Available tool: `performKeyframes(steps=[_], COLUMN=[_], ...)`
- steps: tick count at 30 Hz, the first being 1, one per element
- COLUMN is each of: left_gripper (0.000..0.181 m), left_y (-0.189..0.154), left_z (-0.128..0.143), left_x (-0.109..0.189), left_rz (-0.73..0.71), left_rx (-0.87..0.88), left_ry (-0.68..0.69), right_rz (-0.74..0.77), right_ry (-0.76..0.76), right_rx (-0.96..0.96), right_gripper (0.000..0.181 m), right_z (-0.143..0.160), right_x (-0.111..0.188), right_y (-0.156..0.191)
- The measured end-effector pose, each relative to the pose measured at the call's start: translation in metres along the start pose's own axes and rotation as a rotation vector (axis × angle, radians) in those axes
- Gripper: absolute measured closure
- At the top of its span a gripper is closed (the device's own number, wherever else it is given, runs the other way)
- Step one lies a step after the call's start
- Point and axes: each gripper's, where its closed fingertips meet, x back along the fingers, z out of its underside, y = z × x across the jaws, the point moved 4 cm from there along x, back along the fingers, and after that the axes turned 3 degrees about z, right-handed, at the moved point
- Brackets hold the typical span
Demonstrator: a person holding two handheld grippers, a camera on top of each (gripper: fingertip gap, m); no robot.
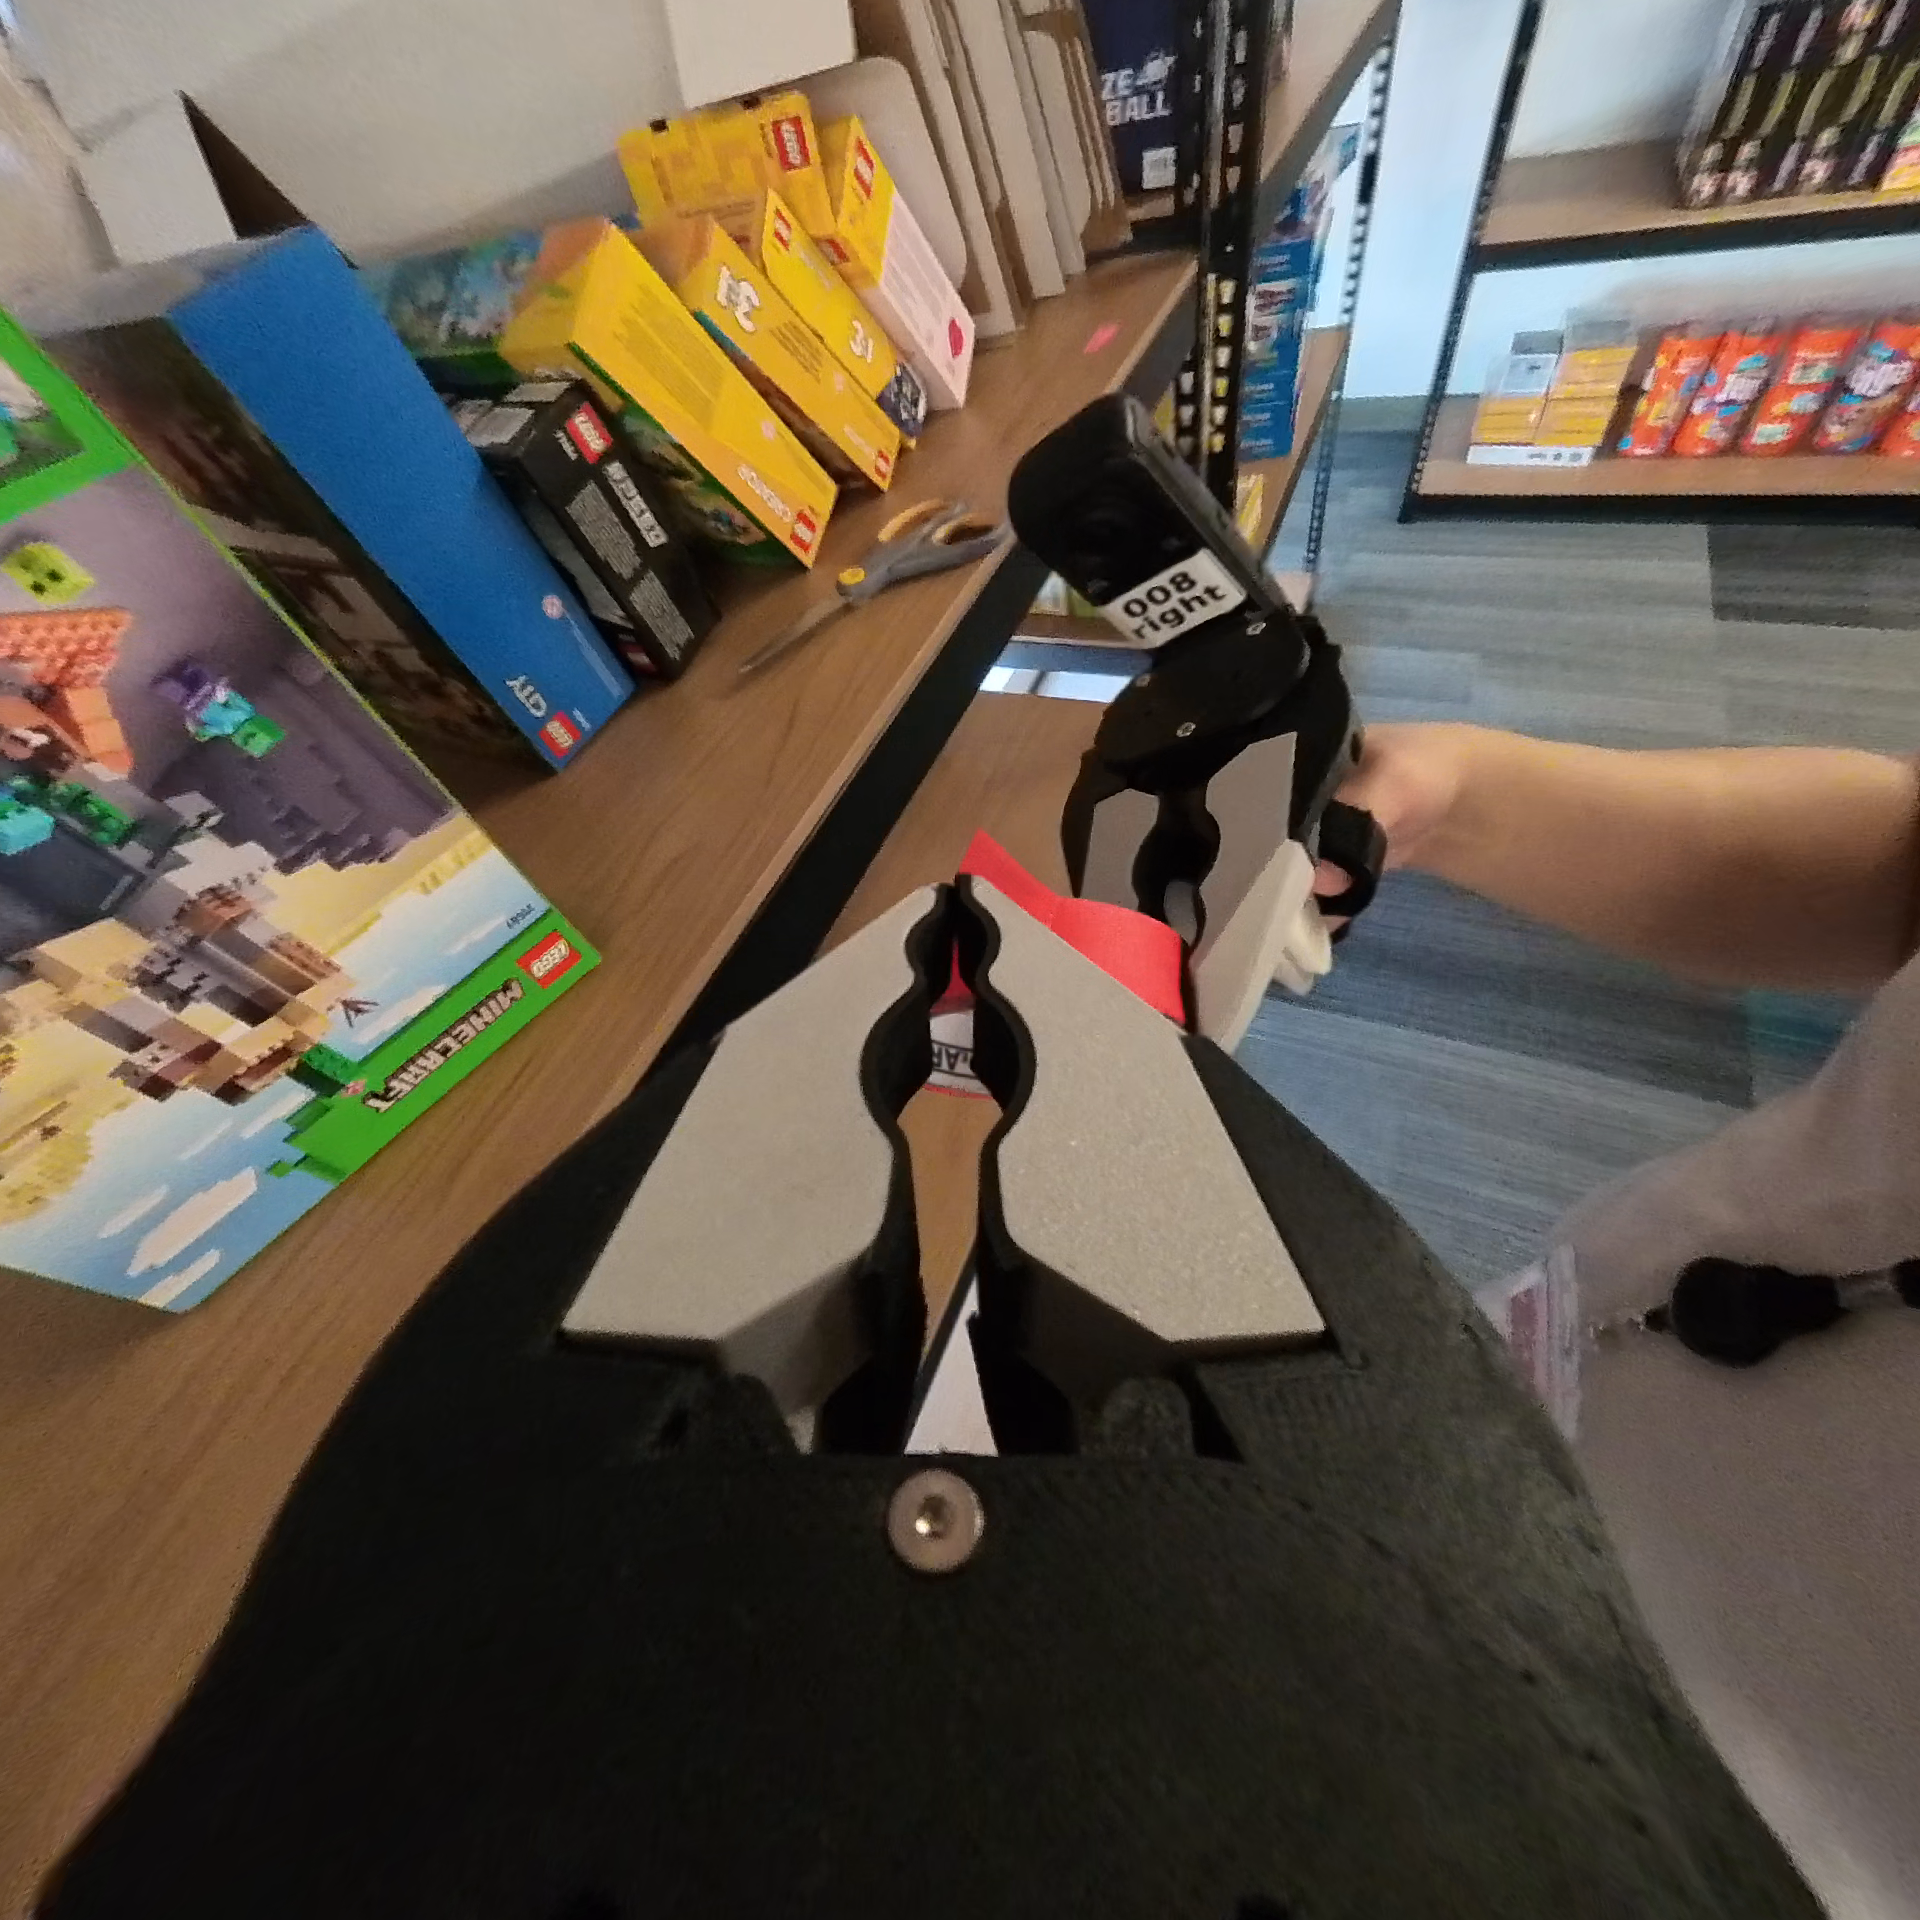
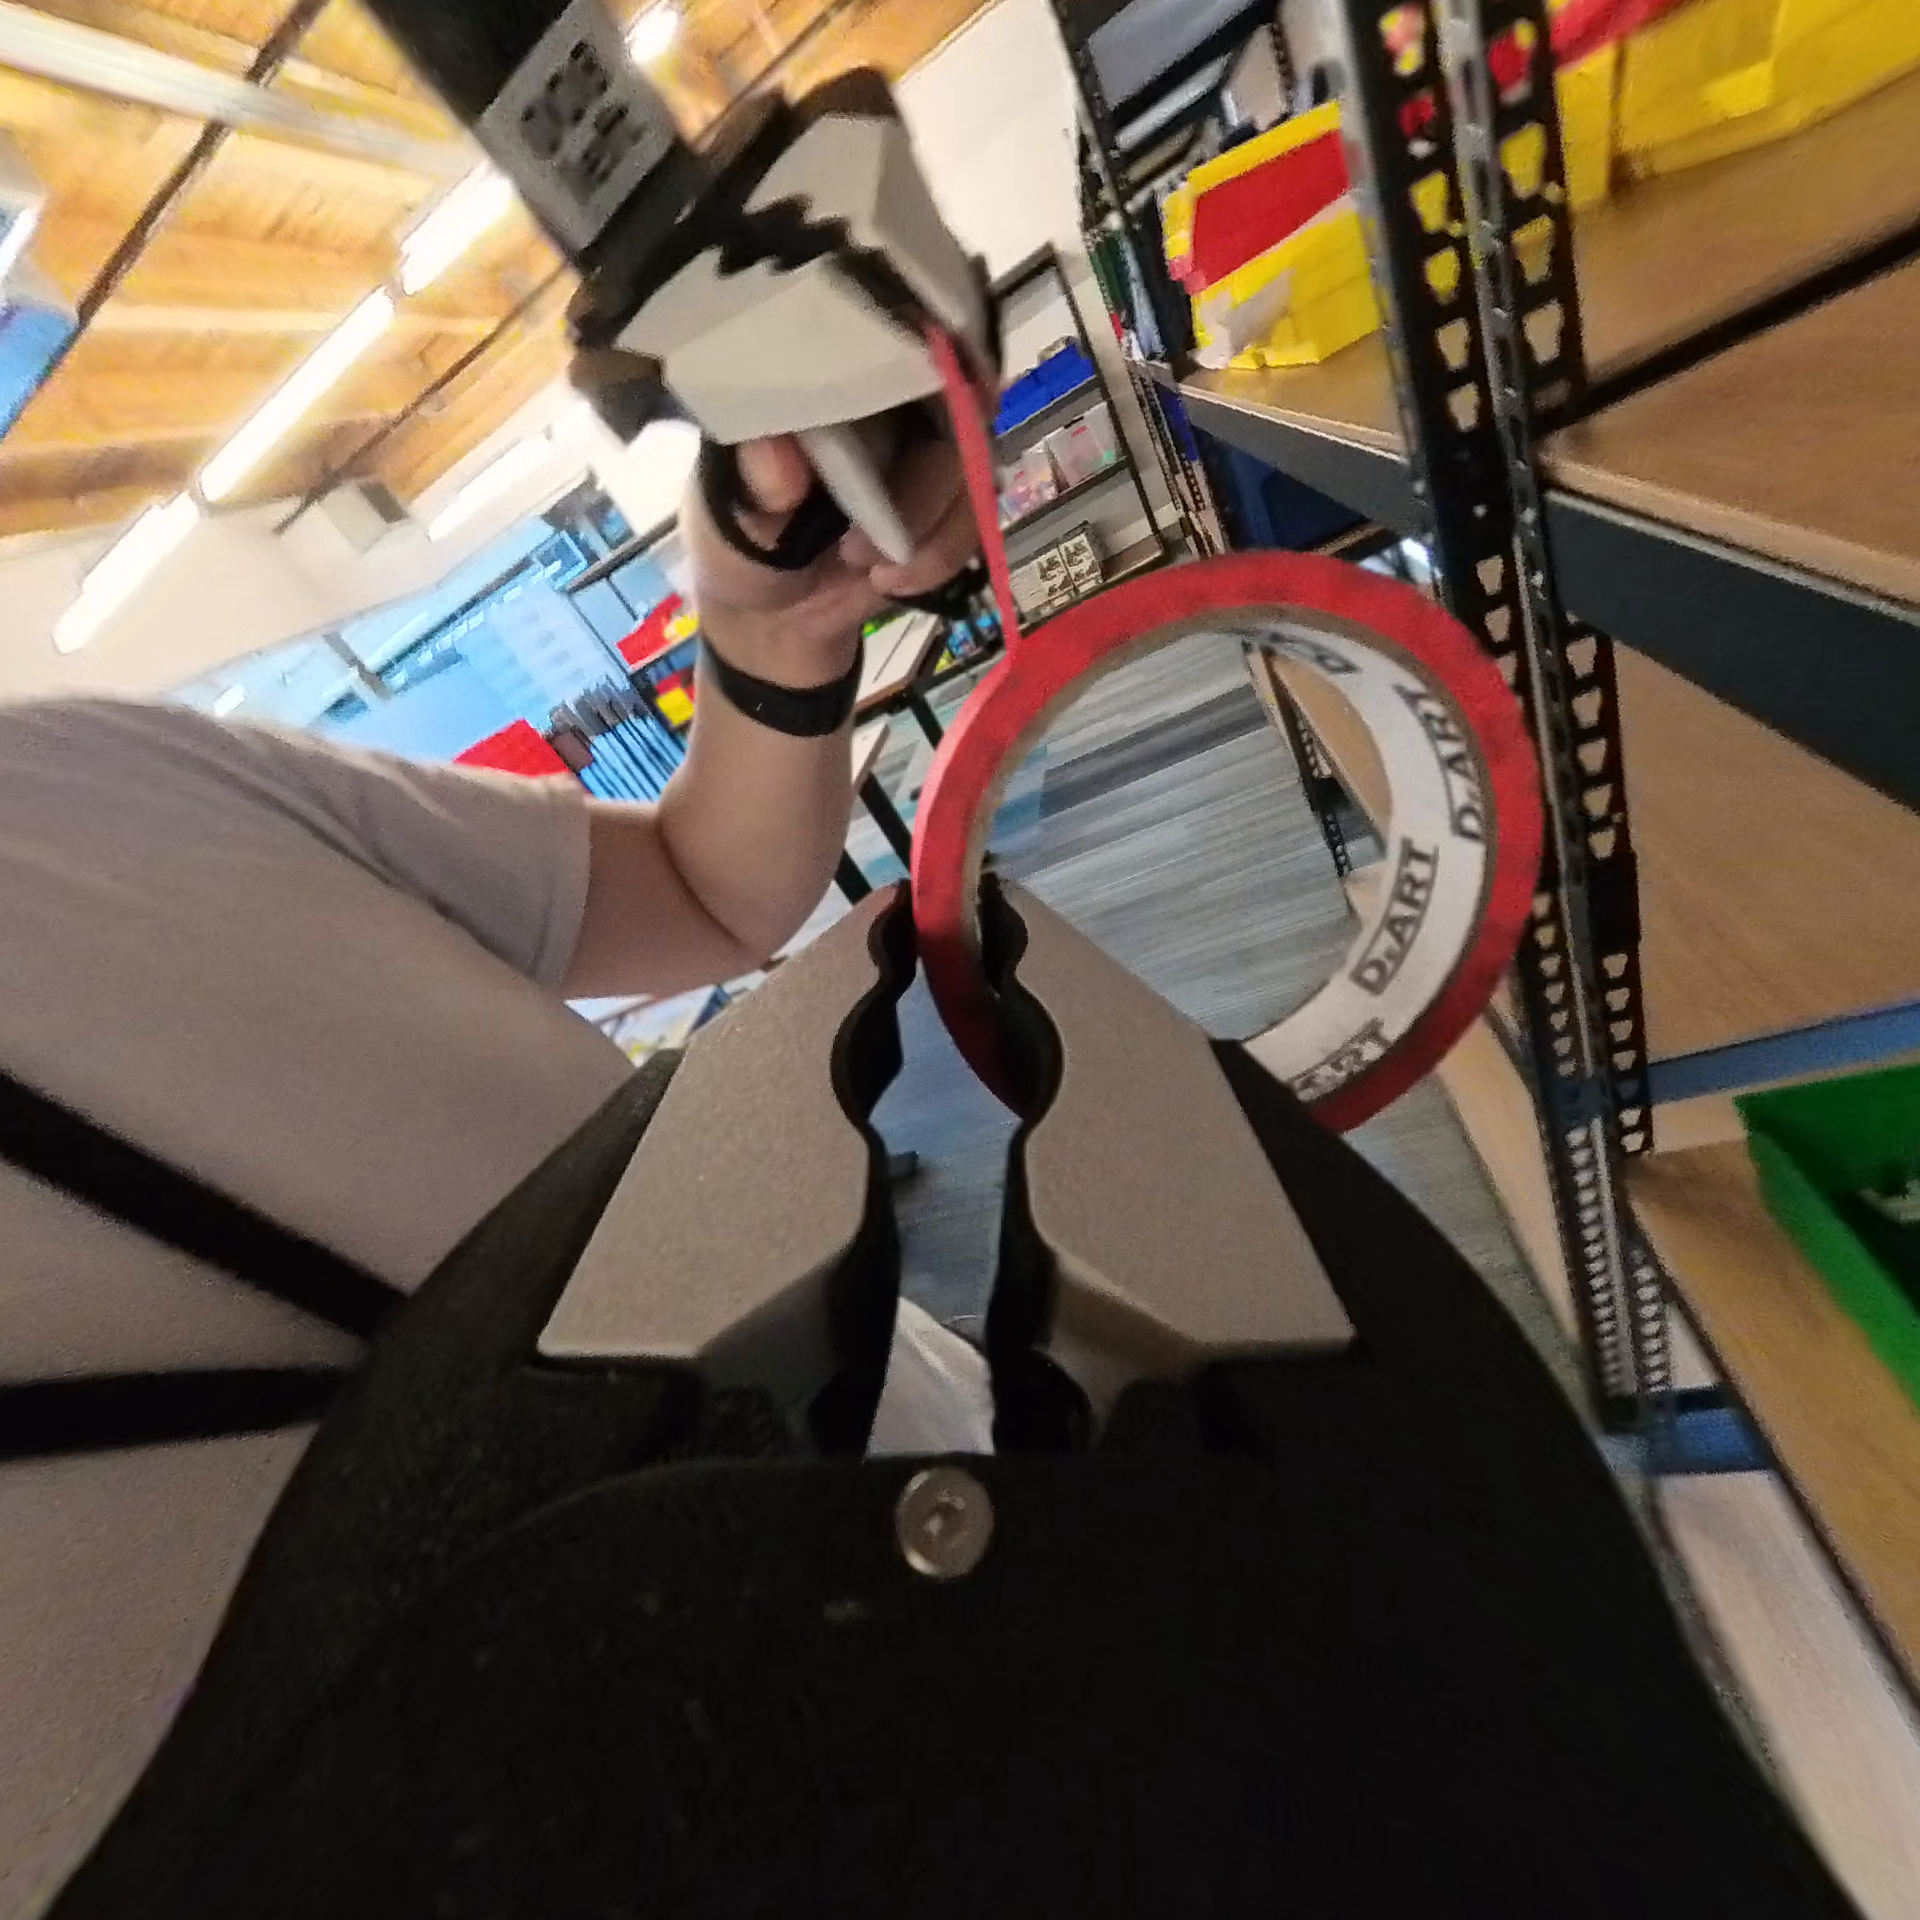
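The right gripper [image 2: 948, 894] is clenched on the rim of a red tape roll [image 2: 1226, 831] held in the air beside the shelf [image 2: 1766, 852], while the left gripper [image 2: 951, 343] pinches the tape's free end [image 2: 971, 468], a short strip already pulled off.

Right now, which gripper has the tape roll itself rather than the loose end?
The right gripper: its jaws are shut on the red tape roll at its rim. The left gripper pinches only the strip pulled off it.
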Motion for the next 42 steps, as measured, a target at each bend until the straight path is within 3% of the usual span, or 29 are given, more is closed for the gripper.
performKeyframes(steps=[3,6,10,13,17,21,25,28,33,35,38,42], left_gripper=[0.181,0.181,0.181,0.181,0.181,0.181,0.181,0.177,0.166,0.150,0.151,0.143], left_y=[0.003,0.012,0.031,0.053,0.094,0.131,0.153,0.150,0.148,0.156,0.175,0.165], left_z=[-0.011,-0.017,-0.012,0.002,0.029,0.035,0.030,0.024,0.021,0.017,0.014,0.012], left_x=[-0.001,0.001,0.011,0.022,0.030,0.030,0.031,0.034,0.035,0.038,0.050,0.042], left_rz=[0.023,0.025,0.003,-0.003,-0.077,-0.070,0.038,0.187,0.312,0.284,0.161,0.263], left_rx=[0.005,-0.006,-0.003,0.026,-0.016,0.056,0.114,0.163,0.155,0.157,0.119,0.117], left_ry=[-0.002,0.016,0.014,0.007,0.025,-0.135,-0.333,-0.459,-0.495,-0.523,-0.598,-0.620], right_rz=[-0.027,-0.093,-0.093,-0.049,0.102,0.314,0.464,0.485,0.562,0.613,0.653,0.688], right_ry=[0.017,-0.074,-0.203,-0.197,-0.011,0.273,0.529,0.655,0.785,0.825,0.847,0.880], right_rx=[0.120,0.134,0.172,0.217,0.193,0.128,0.092,0.024,-0.029,-0.030,-0.046,-0.049], right_gripper=[0.162,0.162,0.163,0.166,0.168,0.168,0.169,0.171,0.170,0.175,0.175,0.174], right_z=[0.009,0.011,0.000,-0.010,-0.033,-0.065,-0.096,-0.113,-0.135,-0.141,-0.145,-0.136], right_x=[-0.007,-0.020,-0.027,-0.032,-0.040,-0.044,-0.045,-0.043,-0.034,-0.030,-0.021,-0.008], right_y=[0.000,-0.003,-0.019,-0.033,-0.056,-0.066,-0.060,-0.042,-0.028,-0.031,-0.040,-0.059])
